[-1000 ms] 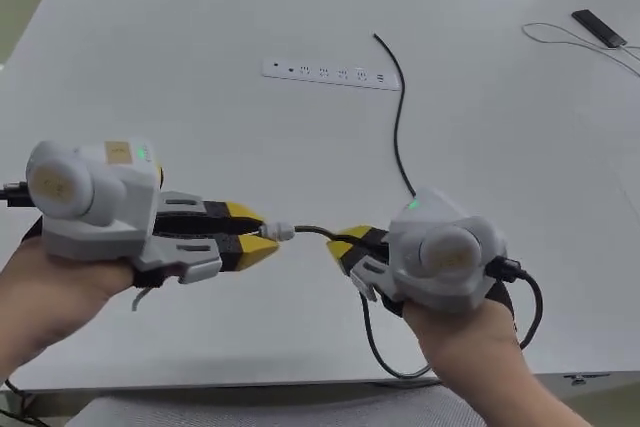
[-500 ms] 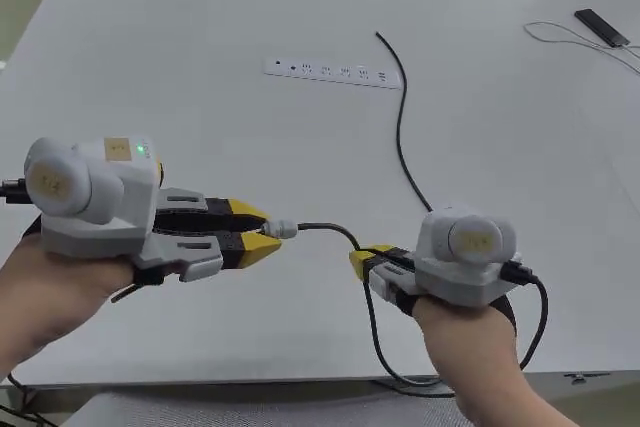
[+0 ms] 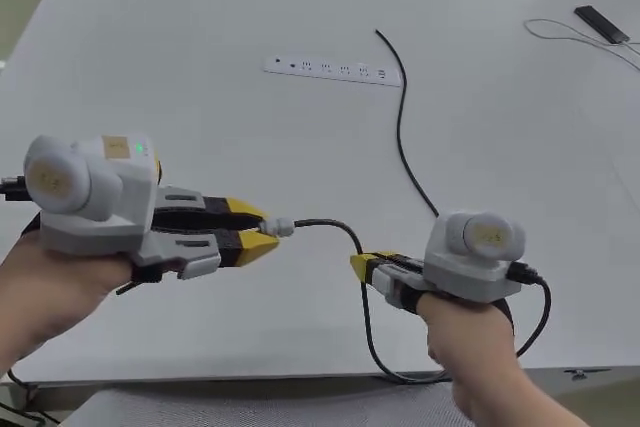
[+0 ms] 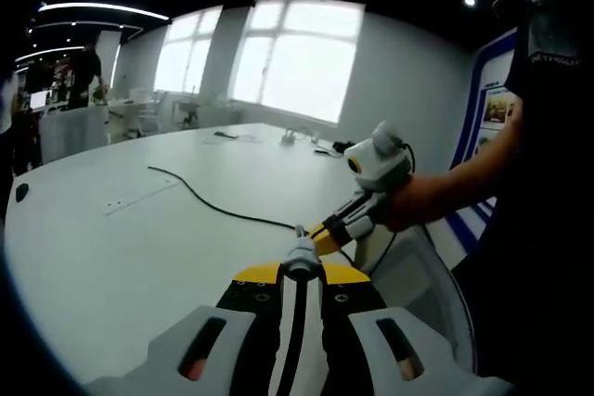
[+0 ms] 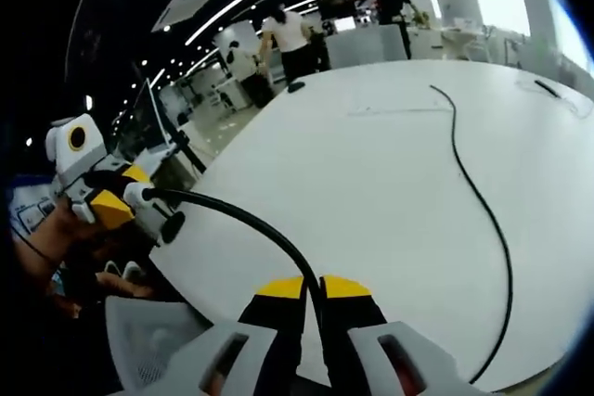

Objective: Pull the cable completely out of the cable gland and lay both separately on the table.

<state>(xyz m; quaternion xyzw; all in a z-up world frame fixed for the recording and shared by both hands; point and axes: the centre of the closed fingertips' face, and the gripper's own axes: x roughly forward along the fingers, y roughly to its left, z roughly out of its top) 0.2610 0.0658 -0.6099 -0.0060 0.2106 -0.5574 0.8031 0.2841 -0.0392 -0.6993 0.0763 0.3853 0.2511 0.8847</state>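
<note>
My left gripper [image 3: 268, 232] is shut on a small white cable gland [image 3: 279, 229], held above the white table [image 3: 200, 127]. A black cable [image 3: 325, 224] leaves the gland and arcs right to my right gripper [image 3: 358, 265], which is shut on it. Past the right jaws the cable loops below the hand, then runs away across the table [image 3: 400, 127]. In the left gripper view the gland [image 4: 302, 255] sits between the yellow tips of the left gripper [image 4: 302, 275], with the right gripper [image 4: 339, 226] beyond. In the right gripper view the cable [image 5: 251, 223] curves from the right gripper [image 5: 311, 289] to the gland [image 5: 139, 195].
A white power strip [image 3: 332, 71] lies on the far middle of the table. A dark flat device [image 3: 597, 23] with a thin wire lies at the back right. The table's near edge [image 3: 250, 372] runs just under both hands. People stand far back [image 5: 288, 30].
My right gripper has moved right and toward the table's near edge, away from the left gripper. More black cable now spans between the two. The left gripper has hardly moved.
</note>
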